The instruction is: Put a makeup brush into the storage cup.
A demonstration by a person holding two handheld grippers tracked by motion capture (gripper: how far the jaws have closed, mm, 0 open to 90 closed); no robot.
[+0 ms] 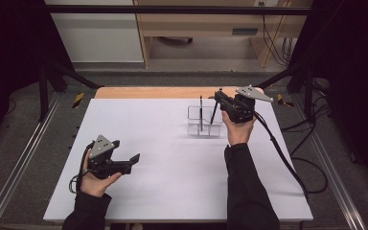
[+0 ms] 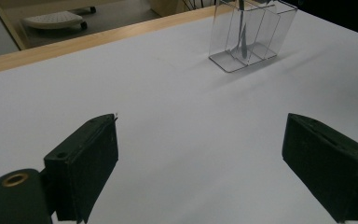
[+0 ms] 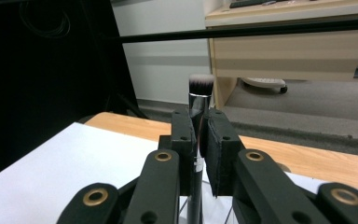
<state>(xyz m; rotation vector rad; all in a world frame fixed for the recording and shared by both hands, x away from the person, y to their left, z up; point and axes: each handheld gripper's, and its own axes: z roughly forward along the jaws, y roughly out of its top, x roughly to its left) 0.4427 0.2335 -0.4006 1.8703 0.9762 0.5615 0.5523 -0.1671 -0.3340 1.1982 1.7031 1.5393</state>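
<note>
Makeup brush (image 3: 200, 100), bristles up, stood clamped between the right gripper (image 3: 199, 140)'s jaws, which were nearly closed on its silver ferrule and dark handle; in the high view the handle ran down from that gripper (image 1: 219, 99) into the right-hand compartment of a clear acrylic organizer (image 1: 204, 121). Just to the gripper's left in that view, a second thin dark tool (image 1: 201, 111) stood upright in a middle compartment of the same organizer.

Judging by this, the brush was being lowered into, or lifted from, its slot. The handle leaned rather than hung plumb, so its lower end could catch on a divider; a sideways pull might then tip or drag the light organizer, or knock the neighbouring tool. The grip sat narrow on a smooth, round ferrule, so the brush could also twist or slip if pressed against a wall.

Beyond the gripper, the organizer stood near the white table (image 1: 172, 167)'s far edge, with a wooden strip (image 1: 148, 92) behind it, leaving little room to push away. Toward the person and to the left lay broad bare surface. There the left gripper (image 2: 200, 158) hung low over the table, jaws wide apart and holding nothing, well apart from the organizer (image 2: 249, 39).
</note>
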